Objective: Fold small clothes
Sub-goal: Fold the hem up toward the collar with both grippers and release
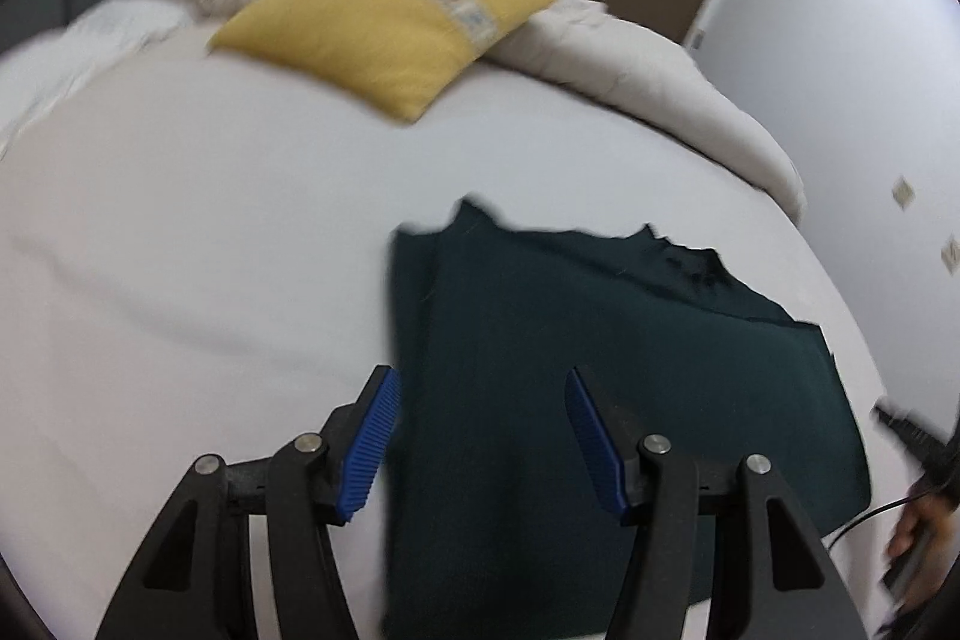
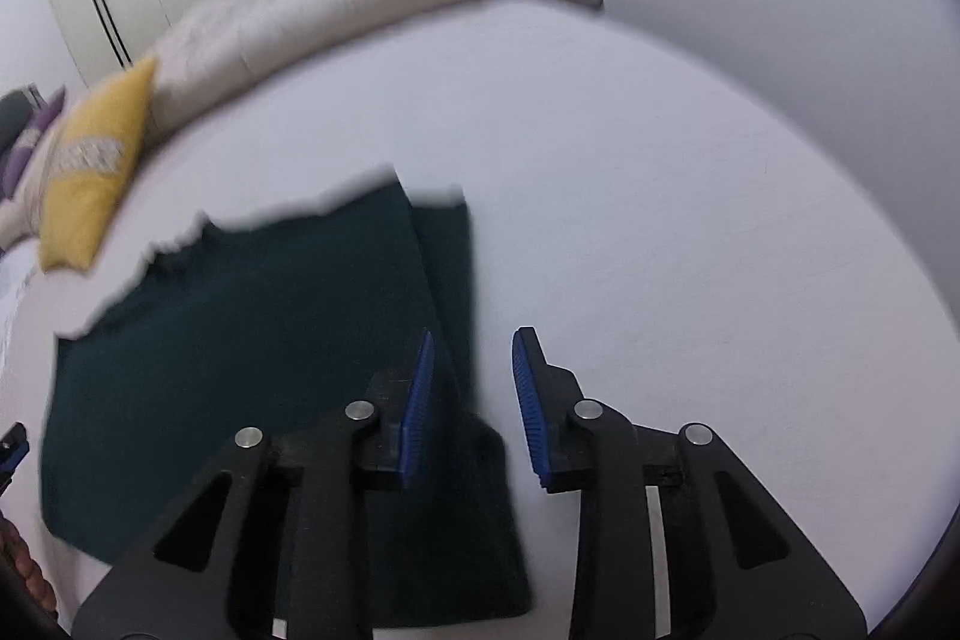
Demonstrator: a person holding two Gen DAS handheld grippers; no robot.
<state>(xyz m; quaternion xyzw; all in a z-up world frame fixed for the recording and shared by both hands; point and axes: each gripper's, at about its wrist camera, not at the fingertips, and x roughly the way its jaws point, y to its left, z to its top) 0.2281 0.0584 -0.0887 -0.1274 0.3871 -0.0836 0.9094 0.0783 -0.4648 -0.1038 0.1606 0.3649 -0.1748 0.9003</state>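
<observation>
Since the dark teal soft knit garment (image 1: 600, 370) lying flat on the white bed sheet (image 1: 210, 250) looks light and floppy, I'd pinch its side edges, with left gripper (image 1: 480, 436) and right gripper (image 2: 471, 406) both spread apart, holding nothing.

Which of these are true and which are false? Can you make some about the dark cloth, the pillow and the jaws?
1. The dark green garment lies on the white bed sheet. True.
2. The pillow is red. False: it is yellow.
3. The left gripper has its jaws clamped on the garment. False: the jaws stand open, gripping nothing.
4. The right gripper has open jaws. True.
5. The pillow sits on top of the garment. False: they lie apart.
</observation>
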